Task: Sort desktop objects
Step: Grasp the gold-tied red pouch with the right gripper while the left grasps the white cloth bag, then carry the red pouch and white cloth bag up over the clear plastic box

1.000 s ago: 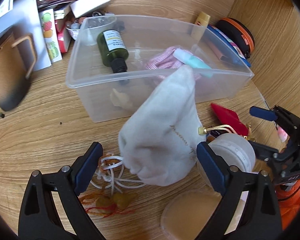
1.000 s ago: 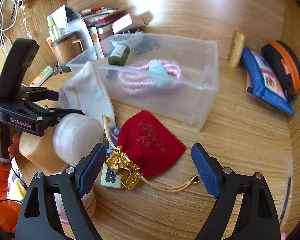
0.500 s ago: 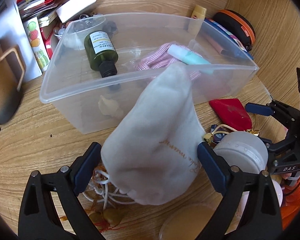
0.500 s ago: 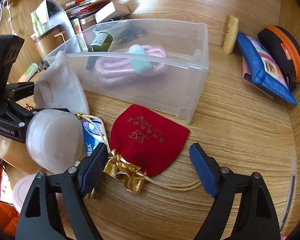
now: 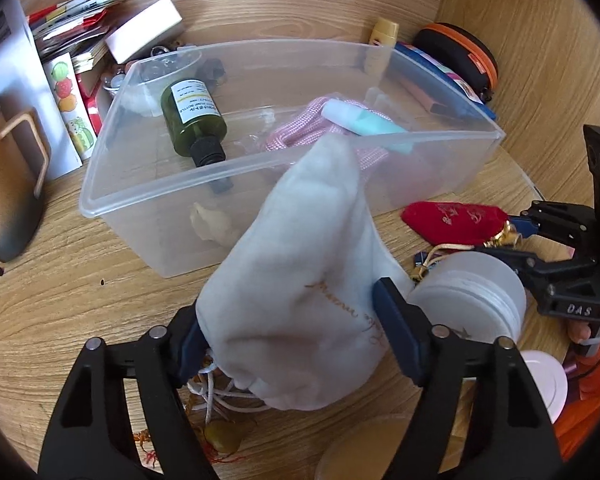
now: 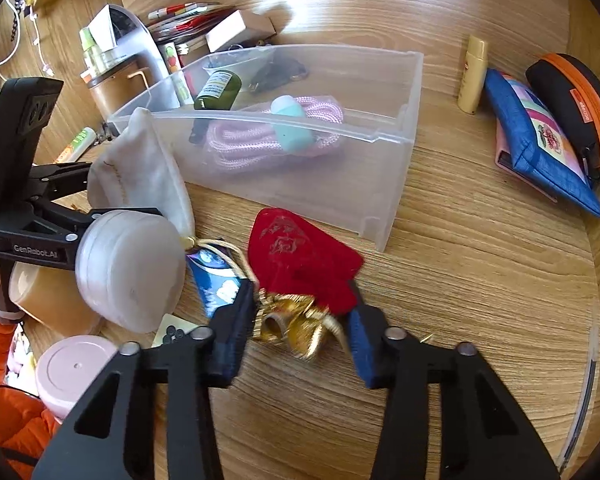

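Note:
My left gripper (image 5: 296, 340) is shut on a white cloth pouch (image 5: 300, 300), which leans against the front wall of a clear plastic bin (image 5: 148, 216). The pouch also shows in the right wrist view (image 6: 140, 168). The bin holds a green bottle (image 5: 192, 120), a pink rope (image 6: 252, 140) and a teal tube (image 6: 292, 124). My right gripper (image 6: 300, 320) has closed around the gold neck of a red pouch (image 6: 300, 256) lying on the desk in front of the bin.
A frosted white jar (image 6: 128, 268), a tan cup (image 6: 48, 300) and a pink lid (image 6: 76, 372) stand at the left. A blue pouch (image 6: 540, 140), an orange-trimmed case (image 6: 576, 100) and a yellow tube (image 6: 474, 72) lie at the right. Books and a box (image 5: 144, 36) sit behind the bin.
My left gripper closed on the white pouch. My right gripper moved forward and closed around the red pouch's gold neck.

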### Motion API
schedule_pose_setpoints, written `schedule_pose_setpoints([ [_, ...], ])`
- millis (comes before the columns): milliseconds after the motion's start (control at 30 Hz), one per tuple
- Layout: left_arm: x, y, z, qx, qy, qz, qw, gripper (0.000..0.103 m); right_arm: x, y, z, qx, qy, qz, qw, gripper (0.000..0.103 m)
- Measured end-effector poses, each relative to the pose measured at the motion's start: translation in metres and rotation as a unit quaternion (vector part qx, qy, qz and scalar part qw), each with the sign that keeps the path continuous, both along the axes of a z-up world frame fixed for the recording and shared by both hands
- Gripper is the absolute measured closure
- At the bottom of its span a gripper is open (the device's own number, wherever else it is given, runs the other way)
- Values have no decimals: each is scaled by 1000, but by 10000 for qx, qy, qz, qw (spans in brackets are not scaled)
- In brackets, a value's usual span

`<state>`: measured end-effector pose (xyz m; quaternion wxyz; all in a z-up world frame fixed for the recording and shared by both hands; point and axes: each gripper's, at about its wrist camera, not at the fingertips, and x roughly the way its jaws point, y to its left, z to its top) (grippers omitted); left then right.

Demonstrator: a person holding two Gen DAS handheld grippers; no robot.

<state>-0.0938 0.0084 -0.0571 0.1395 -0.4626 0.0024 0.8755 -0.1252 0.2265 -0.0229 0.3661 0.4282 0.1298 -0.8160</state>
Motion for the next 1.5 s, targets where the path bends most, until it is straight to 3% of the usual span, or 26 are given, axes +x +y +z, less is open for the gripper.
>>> schedule_pose_setpoints([
  [133, 0, 2, 2, -19, -7, -98, 10000, 37, -1, 2, 2, -95, -25, -17, 10000, 72],
  [400, 4, 0, 11, -39, 75, -72, 9999, 59, 1, 9, 14, -329, 61, -72, 9994, 73],
  [633, 12, 4, 19, -114, 215, -49, 9997, 69, 3, 13, 26, -430, 187, -96, 9989, 73],
  [967, 22, 5, 32, -175, 464, -23, 9988, 72, 7, 19, 41, -564, 359, -125, 9977, 73],
  [1500, 36, -6, 63, 111, 975, 175, 9950, 73, 17, 18, 70, -795, 710, -116, 9942, 78],
])
